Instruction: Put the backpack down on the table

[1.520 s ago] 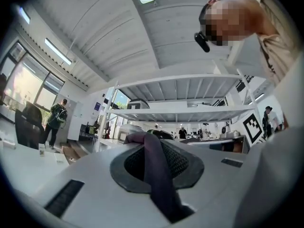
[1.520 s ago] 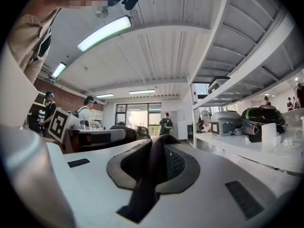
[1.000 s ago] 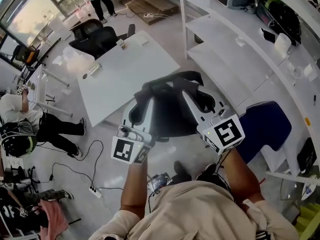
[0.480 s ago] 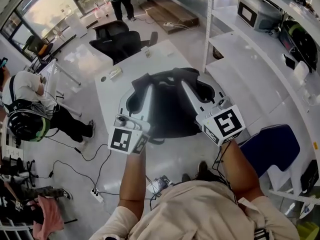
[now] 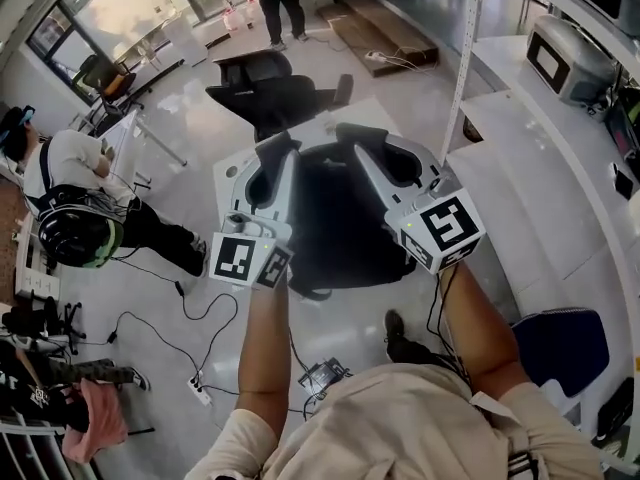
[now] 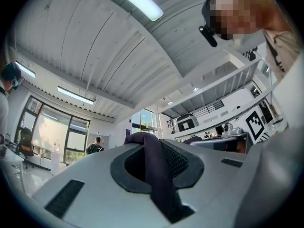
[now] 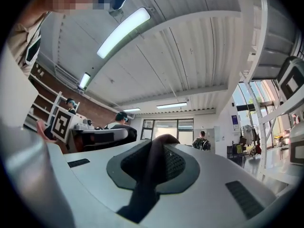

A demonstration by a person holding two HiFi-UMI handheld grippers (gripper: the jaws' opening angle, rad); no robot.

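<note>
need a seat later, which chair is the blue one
The chair at the lower right of the head view, next to the white shelving. The office chairs past the table are black.

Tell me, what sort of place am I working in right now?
Probably an open lab or workshop-style office: a white worktable, black office chairs, tall white shelving and trailing cables.
</note>
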